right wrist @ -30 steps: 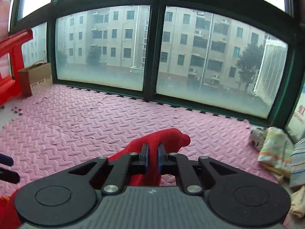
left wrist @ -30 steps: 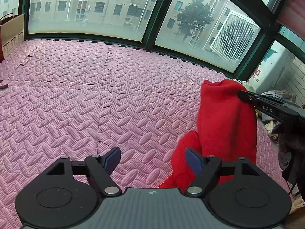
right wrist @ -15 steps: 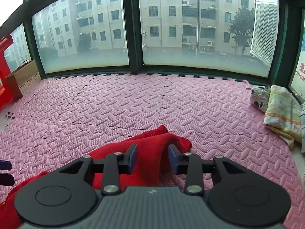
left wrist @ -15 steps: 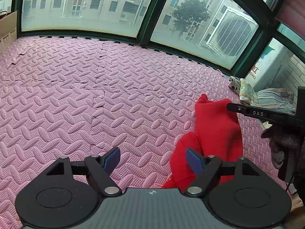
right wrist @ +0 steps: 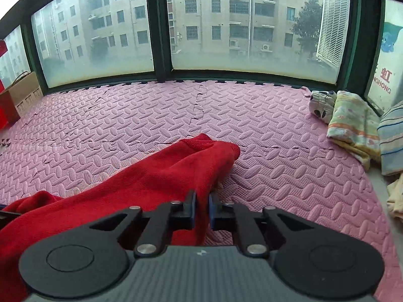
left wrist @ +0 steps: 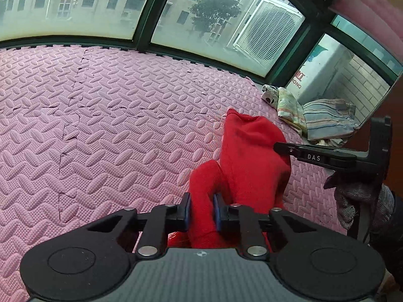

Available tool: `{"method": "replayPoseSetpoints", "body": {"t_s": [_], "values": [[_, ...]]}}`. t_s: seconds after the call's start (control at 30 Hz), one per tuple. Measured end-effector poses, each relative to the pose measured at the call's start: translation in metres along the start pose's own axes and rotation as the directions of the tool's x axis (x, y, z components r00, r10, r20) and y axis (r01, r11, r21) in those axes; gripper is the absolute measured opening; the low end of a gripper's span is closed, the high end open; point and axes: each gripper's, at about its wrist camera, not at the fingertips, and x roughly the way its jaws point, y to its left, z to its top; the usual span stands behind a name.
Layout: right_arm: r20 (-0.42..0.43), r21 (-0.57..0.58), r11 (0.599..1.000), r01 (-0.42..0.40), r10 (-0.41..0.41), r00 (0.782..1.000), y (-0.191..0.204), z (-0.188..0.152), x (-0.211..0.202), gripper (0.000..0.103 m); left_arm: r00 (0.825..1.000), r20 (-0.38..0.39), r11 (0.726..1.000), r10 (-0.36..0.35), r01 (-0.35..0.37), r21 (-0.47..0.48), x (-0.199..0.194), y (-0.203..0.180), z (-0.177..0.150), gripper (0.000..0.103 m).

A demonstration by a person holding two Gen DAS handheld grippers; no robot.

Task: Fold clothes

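A red garment [left wrist: 249,151] lies bunched on the pink foam mat [left wrist: 100,130]. My left gripper [left wrist: 202,209] is shut on a fold at its near end. In the right wrist view the red garment [right wrist: 141,176] stretches from the left edge toward the middle of the mat. My right gripper [right wrist: 202,207] is shut on its near right edge. The right gripper also shows in the left wrist view [left wrist: 277,148], touching the garment's right side, held by a gloved hand [left wrist: 360,198].
Several folded clothes are piled at the right edge of the mat [right wrist: 357,123], also seen in the left wrist view [left wrist: 325,123]. A cardboard box [right wrist: 22,95] stands at the far left. Windows with dark frames [right wrist: 161,25] bound the far side.
My left gripper has moved to the red garment and shut on a fold. My right gripper opened half a second ago and has shut again on the garment, which has dropped onto the mat.
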Motion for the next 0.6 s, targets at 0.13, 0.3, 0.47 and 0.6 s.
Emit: {"method": "replayPoseSetpoints", "body": {"t_s": [0.13, 0.3, 0.47, 0.6], "values": [[-0.012, -0.001, 0.999, 0.054, -0.054, 0.998, -0.006, -0.005, -0.021, 0.011, 0.999, 0.005, 0.994, -0.045, 0.044, 0.104, -0.013, -0.03, -0.018, 0.018], [0.074, 0.024, 1.0, 0.011, -0.013, 0.997, -0.006, 0.0, -0.06, 0.015, 0.995, -0.015, 0.969, -0.102, 0.103, 0.223, -0.024, -0.066, -0.046, 0.019], [0.061, -0.016, 0.979, -0.201, 0.202, 0.978, 0.025, 0.008, -0.072, 0.017, 0.989, -0.036, 0.939, -0.141, 0.145, 0.31, -0.031, -0.092, -0.068, 0.019], [-0.044, -0.091, 0.931, -0.354, 0.351, 0.935, 0.063, 0.004, -0.063, 0.035, 0.989, -0.046, 0.934, -0.142, 0.149, 0.324, -0.027, -0.094, -0.076, 0.02]]}}
